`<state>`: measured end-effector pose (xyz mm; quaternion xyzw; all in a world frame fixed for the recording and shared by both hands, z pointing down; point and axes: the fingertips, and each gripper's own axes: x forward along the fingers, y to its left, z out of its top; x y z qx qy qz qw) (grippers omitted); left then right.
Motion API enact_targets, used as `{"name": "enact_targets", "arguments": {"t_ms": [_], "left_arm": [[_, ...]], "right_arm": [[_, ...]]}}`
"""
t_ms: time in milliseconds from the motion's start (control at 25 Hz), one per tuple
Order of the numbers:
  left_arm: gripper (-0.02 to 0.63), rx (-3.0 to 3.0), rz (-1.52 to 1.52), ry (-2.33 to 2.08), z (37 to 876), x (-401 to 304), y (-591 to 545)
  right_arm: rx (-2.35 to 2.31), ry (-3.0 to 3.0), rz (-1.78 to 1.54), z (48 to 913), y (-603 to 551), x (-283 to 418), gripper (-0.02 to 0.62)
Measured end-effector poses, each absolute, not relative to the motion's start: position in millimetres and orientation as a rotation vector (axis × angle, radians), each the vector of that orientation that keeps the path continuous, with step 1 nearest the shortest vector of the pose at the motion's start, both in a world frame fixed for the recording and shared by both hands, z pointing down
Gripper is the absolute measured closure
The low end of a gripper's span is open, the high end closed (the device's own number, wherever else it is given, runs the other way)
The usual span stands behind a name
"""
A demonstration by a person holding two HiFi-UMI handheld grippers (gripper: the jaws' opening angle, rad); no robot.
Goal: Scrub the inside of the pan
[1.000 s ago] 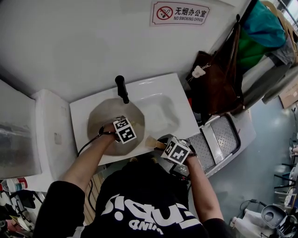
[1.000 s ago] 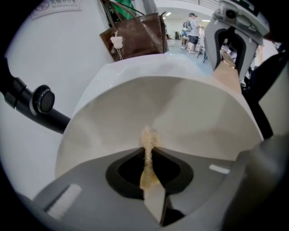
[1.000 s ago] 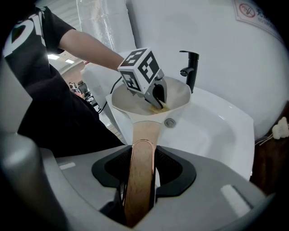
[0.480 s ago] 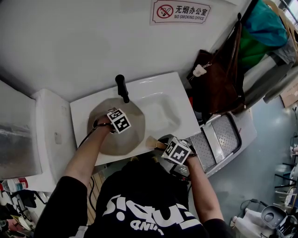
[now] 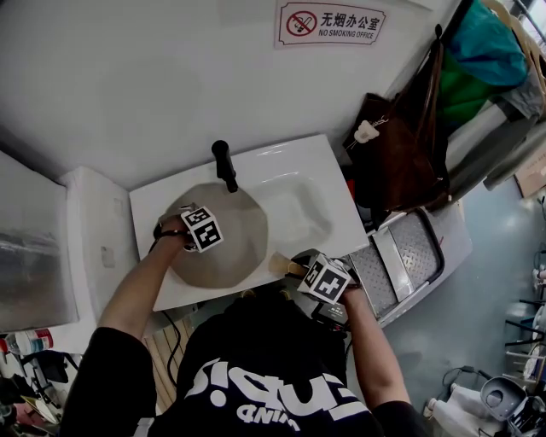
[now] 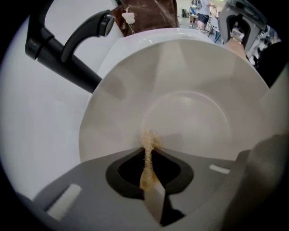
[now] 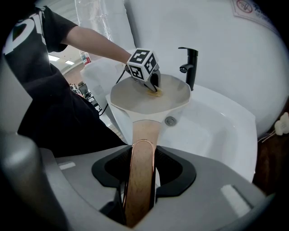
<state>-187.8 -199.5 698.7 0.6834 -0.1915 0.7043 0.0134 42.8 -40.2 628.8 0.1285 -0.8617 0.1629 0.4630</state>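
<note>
The pan [image 5: 229, 243] sits in the left half of the sink [image 5: 320, 192], just in front of the tap [image 5: 224, 164], which stands at the sink's back edge. The pan handle [image 7: 145, 131] reaches out over the sink's front rim towards the person, where the right tongs [image 7: 142, 151] are clamped round it. The left tongs [image 6: 148, 158] stand inside the pan at its left side, pinching a scrubbing pad [image 6: 149, 139] that touches the pan's inner wall. Bags [image 5: 401, 145] hang right of the sink; a sign [image 5: 330, 24] is on the wall above and behind it.
</note>
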Motion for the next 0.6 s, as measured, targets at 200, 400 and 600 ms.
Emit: {"name": "enact_targets", "arguments": {"t_ms": [200, 400, 600], "left_arm": [[0.569, 2.088, 2.237, -0.542, 696.6, -201.2, -186.4], [0.569, 2.043, 2.269, -0.442, 695.0, -204.2, -168.6], [0.569, 1.991, 2.221, -0.319, 693.6, -199.4, -139.9]], "right_arm": [[0.313, -2.124, 0.4, 628.7, -41.9, 43.7, 0.43], [0.31, -2.123, 0.417, 636.2, -40.7, 46.0, 0.43], [0.31, -2.129, 0.399, 630.5, -43.8, 45.6, 0.43]]}}
